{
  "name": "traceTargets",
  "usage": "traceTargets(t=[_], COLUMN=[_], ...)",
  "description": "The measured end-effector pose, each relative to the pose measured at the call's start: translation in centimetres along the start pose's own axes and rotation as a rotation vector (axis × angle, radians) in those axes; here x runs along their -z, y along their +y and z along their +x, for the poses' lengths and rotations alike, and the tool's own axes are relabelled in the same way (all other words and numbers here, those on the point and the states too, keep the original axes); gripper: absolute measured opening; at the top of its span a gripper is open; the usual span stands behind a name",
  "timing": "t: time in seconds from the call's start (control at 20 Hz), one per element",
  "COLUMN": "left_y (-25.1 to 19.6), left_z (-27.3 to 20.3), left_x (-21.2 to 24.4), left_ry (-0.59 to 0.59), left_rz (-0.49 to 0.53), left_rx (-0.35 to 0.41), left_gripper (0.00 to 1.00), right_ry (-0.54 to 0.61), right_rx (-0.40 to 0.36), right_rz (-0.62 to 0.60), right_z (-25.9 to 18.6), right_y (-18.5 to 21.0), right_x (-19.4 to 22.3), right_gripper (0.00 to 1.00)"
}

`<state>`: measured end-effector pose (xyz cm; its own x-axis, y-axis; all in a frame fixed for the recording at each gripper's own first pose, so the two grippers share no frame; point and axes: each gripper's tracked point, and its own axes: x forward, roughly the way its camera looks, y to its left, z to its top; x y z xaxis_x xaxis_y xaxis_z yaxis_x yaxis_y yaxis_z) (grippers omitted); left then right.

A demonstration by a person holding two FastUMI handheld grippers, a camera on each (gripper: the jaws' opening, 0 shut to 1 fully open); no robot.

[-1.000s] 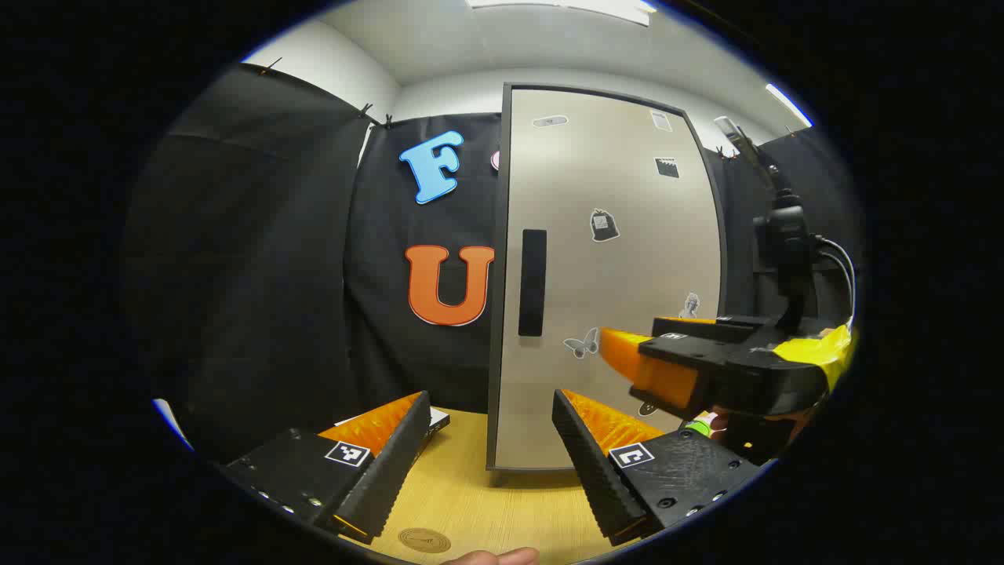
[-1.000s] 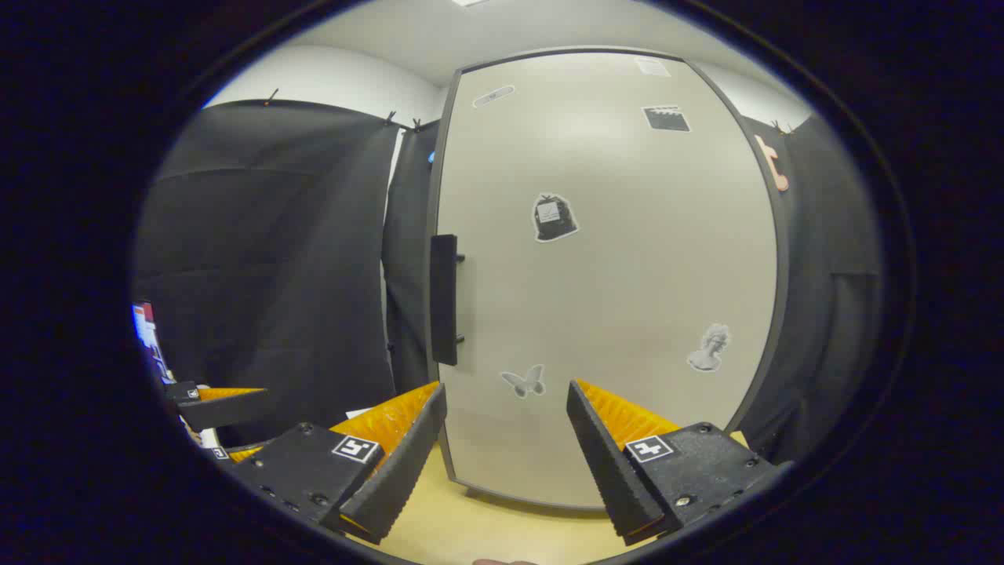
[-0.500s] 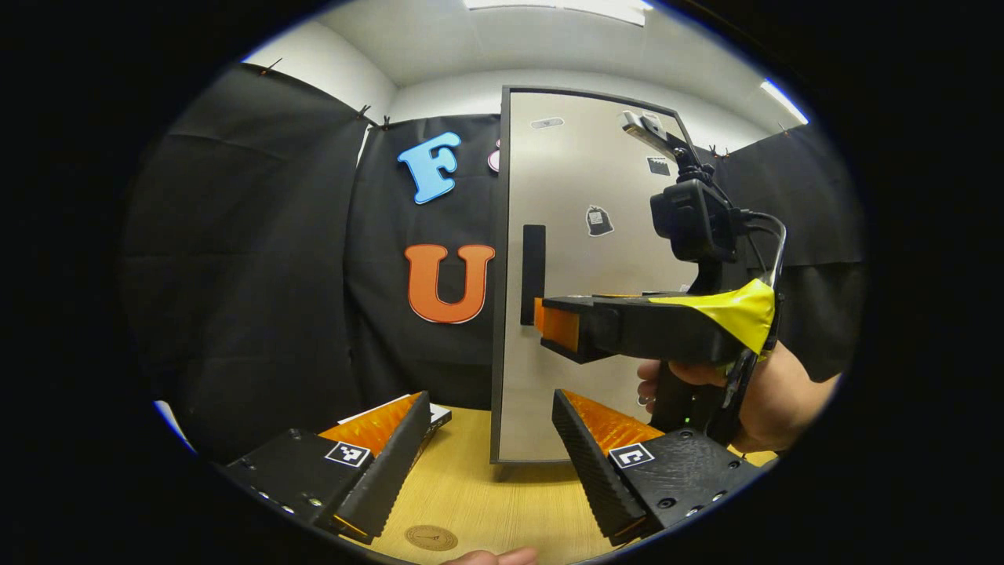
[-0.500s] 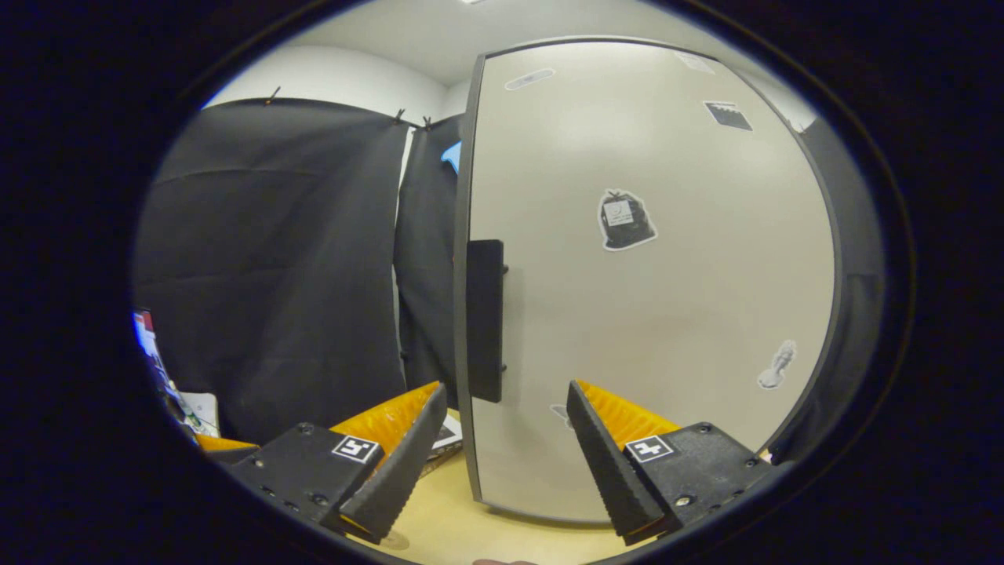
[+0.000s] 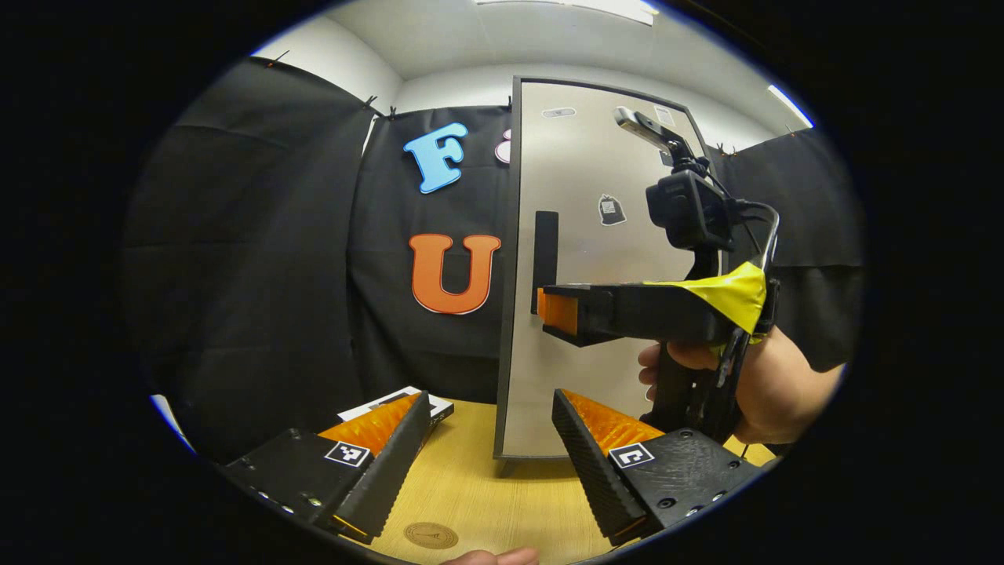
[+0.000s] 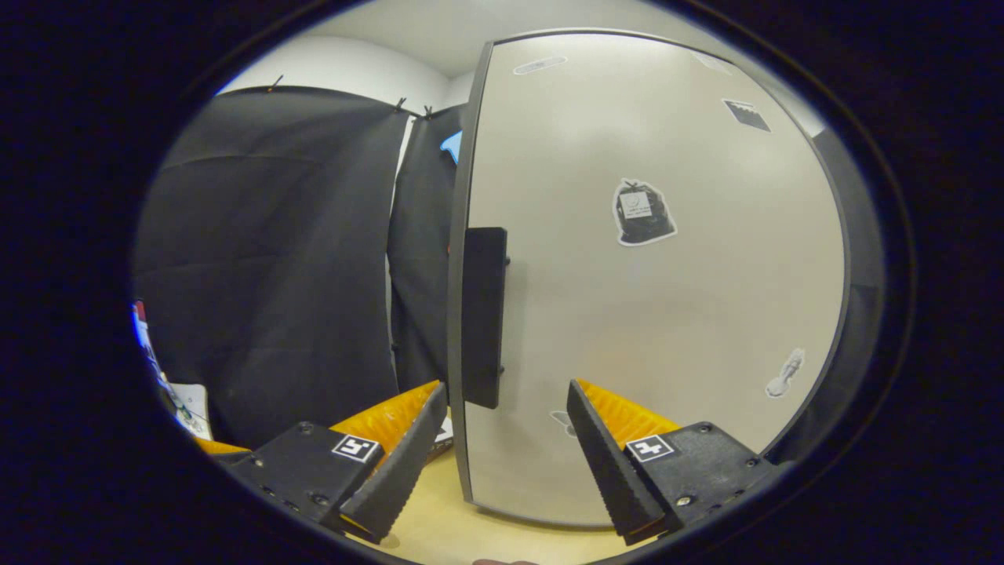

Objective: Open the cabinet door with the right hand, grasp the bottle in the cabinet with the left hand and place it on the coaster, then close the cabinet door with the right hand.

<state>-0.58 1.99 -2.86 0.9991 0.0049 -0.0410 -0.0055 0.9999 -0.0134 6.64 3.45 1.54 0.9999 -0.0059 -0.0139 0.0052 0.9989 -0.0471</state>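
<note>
2 grippers face the closed grey cabinet door; the right gripper has advanced, jaws wide, to bracket its black bar handle. Left gripper waits wide open above the round brown coaster; opening seems imminent.

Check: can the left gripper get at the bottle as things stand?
Probably not yet. The pale grey cabinet door is shut, so the way in is blocked. The left gripper waits open over the wooden table, while the right gripper, open, nears the black door handle.
</note>
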Motion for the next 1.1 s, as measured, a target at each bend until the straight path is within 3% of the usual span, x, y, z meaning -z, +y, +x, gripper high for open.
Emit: traceTargets(t=[0.55,0.85,1.0,1.05,1.1], left_y=[4.5,6.0,5.8,6.0,5.9], left_z=[-1.5,-1.0,-0.9,-0.8,-0.7], left_x=[0.4,0.7,1.1,1.2,1.5], left_ry=[-0.020,-0.008,-0.005,-0.002,0.003], left_rz=[0.009,-0.026,-0.014,-0.010,-0.009], left_rx=[-0.090,-0.115,-0.104,-0.102,-0.099], left_gripper=[0.94,0.95,0.95,0.95,0.95], right_ry=[-0.022,-0.019,0.001,0.008,0.018], right_rx=[-0.010,0.038,0.023,0.001,-0.015], right_rz=[-0.044,-0.019,0.008,0.020,0.027], right_z=[2.2,3.5,3.9,3.9,3.9], right_y=[1.6,1.6,1.6,2.0,2.3], right_x=[-1.0,-1.2,-0.6,-0.5,-0.2], right_gripper=[1.00,0.98,0.91,0.93,0.86])
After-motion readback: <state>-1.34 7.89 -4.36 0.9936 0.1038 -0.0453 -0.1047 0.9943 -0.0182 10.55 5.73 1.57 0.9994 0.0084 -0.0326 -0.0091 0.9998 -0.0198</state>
